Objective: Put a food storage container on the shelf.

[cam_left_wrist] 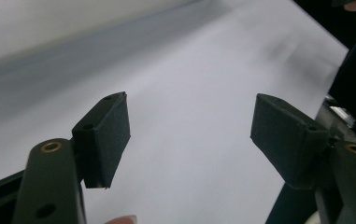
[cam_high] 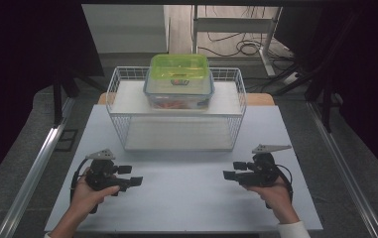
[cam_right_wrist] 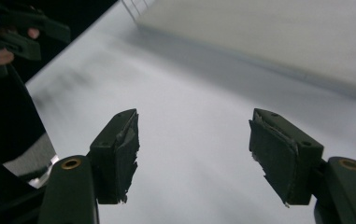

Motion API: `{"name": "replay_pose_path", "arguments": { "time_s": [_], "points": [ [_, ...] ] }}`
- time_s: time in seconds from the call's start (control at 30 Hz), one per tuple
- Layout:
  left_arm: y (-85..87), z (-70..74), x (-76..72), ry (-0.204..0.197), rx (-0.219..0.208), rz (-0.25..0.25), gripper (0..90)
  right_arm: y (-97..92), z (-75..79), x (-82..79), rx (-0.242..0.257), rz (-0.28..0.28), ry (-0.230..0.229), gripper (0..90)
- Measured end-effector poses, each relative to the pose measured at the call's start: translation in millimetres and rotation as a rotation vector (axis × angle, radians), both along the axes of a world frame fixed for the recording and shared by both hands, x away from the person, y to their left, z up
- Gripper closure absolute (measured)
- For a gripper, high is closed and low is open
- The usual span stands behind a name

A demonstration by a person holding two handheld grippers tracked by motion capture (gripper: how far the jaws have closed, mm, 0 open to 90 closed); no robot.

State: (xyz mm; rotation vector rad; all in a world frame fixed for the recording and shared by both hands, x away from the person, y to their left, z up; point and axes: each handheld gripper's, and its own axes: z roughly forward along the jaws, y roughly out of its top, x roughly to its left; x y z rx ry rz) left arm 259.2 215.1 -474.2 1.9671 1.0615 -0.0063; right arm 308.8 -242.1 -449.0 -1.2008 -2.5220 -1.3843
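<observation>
High view, box: a clear box with a green lid [cam_high: 179,82] sits on the top shelf of a white wire rack [cam_high: 118,101] at the far middle of the table [cam_high: 186,203].
High view, left gripper: the left gripper [cam_high: 136,181] is low over the near left of the table, pointing inward, empty and well apart from the box.
High view, right gripper: the right gripper [cam_high: 227,175] mirrors it at the near right, also empty.
High view, risk: the box is held in by the rack's wire rim, so a reach from both sides could likely knock the wires or shove the box backward.
Left gripper view, jaws: apart with only blurred tabletop between them; a fingertip [cam_left_wrist: 122,219] shows at the bottom edge.
Left gripper view, risk: the gripper looks close to the tabletop, so the pads might scrape it if the hand dips.
Right gripper view, jaws: apart, nothing between them; the rack's lower shelf [cam_right_wrist: 278,32] lies far right.
Right gripper view, risk: the pad covering looks frayed at the edges, so a smooth box wall may slip.
Both grippers, risk: uneven squeezing from the two sides could tilt the box and spill what is inside.
</observation>
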Motion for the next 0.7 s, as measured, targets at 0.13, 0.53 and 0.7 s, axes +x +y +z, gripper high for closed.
{"name": "replay_pose_path", "arguments": {
  "time_s": [0.13, 0.53, 0.7],
  "points": [
    [-3.4, -5.0, -0.3, 0.006, 0.024, -0.005, 27.4, 3.3, -14.0, -3.9, -0.027, 0.010, 0.032, 31.6],
    [-3.8, -7.3, -1.1, 0.008, 0.024, -0.005, 26.7, 2.6, -17.2, -5.3, -0.026, -0.001, 0.021, 29.8],
    [-3.2, -8.8, 0.9, 0.011, 0.025, 0.004, 26.2, 3.4, -17.4, -5.4, -0.031, 0.013, 0.006, 27.7]
  ]
}}
